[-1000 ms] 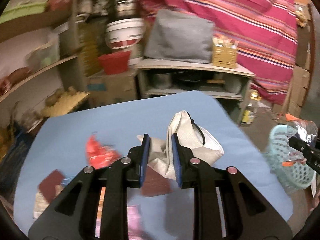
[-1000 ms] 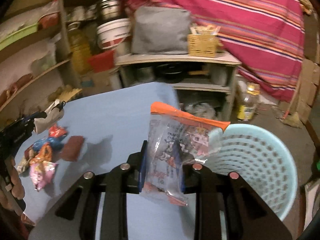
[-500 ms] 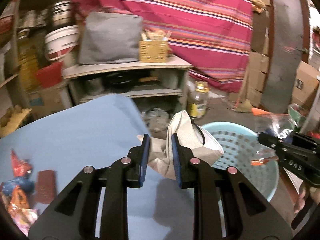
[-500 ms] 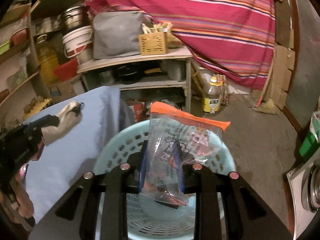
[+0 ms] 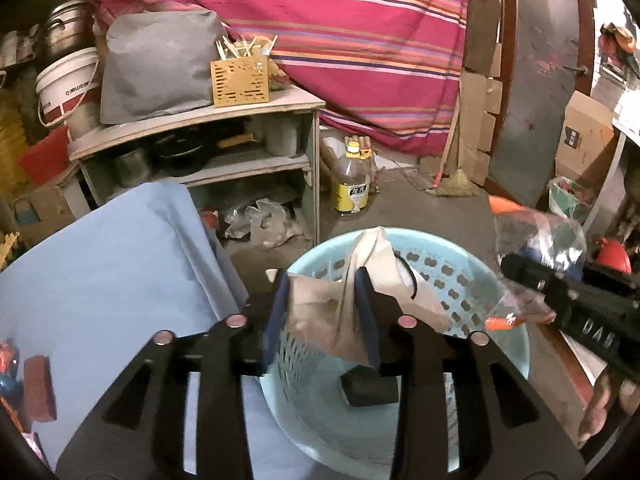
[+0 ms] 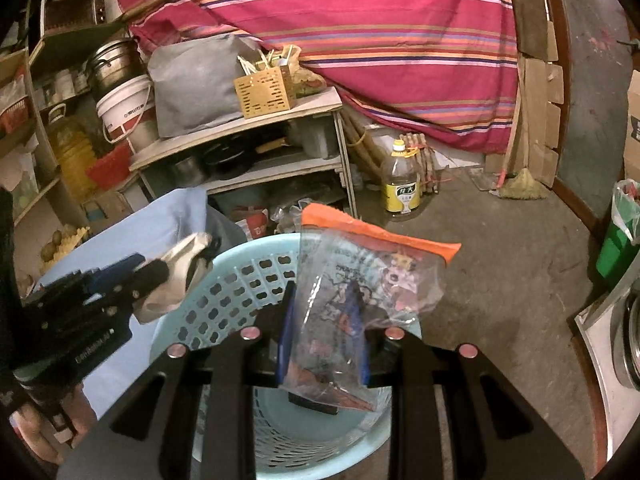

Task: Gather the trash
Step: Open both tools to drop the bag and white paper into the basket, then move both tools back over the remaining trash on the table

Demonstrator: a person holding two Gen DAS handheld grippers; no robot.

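Observation:
My left gripper (image 5: 322, 314) is shut on a crumpled white face mask (image 5: 384, 276) and holds it over the light blue plastic basket (image 5: 460, 276). My right gripper (image 6: 325, 334) is shut on a clear plastic wrapper with an orange top (image 6: 372, 276), held over the same basket (image 6: 224, 300). A dark object (image 5: 370, 390) lies in the basket's bottom. In the right wrist view the left gripper (image 6: 120, 280) with the mask (image 6: 176, 276) shows at the basket's left rim. In the left wrist view the right gripper (image 5: 532, 276) with its wrapper (image 5: 536, 236) shows at the right.
The blue-covered table (image 5: 100, 280) stands left of the basket, with a brown wrapper (image 5: 38, 388) and other wrappers at its left edge. Behind are a wooden shelf unit (image 5: 200, 120), an oil bottle (image 5: 354, 182) on the floor, and a green bin (image 6: 618, 240) at right.
Both grippers have moved right from over the table to above the basket, still holding the mask and the wrapper. The table has slid to the left of both views.

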